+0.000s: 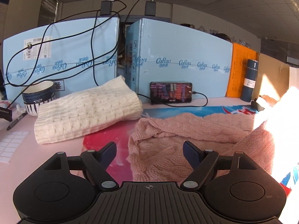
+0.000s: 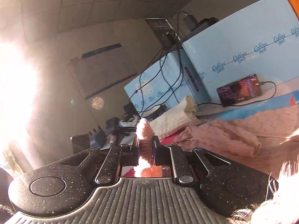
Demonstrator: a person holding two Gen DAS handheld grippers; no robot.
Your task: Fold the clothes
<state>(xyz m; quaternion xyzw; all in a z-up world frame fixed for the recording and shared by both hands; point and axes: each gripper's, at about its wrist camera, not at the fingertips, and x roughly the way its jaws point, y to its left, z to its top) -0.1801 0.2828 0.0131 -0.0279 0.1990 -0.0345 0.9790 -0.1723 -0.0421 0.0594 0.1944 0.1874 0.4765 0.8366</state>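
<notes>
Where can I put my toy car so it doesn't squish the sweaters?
Bare pink tabletop lies left of the folded cream knit sweater, by the white sticker sheet. A red strip separates it from the pink knit sweater. Bowls crowd the back-left.

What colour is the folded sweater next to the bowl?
Cream white folded sweater, clearest in the left wrist view.

Right hand-held gripper (image 2: 146, 145) clamped on a fold of pink knit sweater (image 2: 233, 130) — cloth bunched up between the two fingers, lifted above the rest. Behind, a folded cream sweater (image 2: 173, 119) on the table (image 2: 284, 91), beside the pink one. Farther back, pale blue boxes (image 2: 243, 43) with black cables (image 2: 164, 78) — a lit phone (image 2: 239, 90) leaning against one. Strong glare at left.
</notes>
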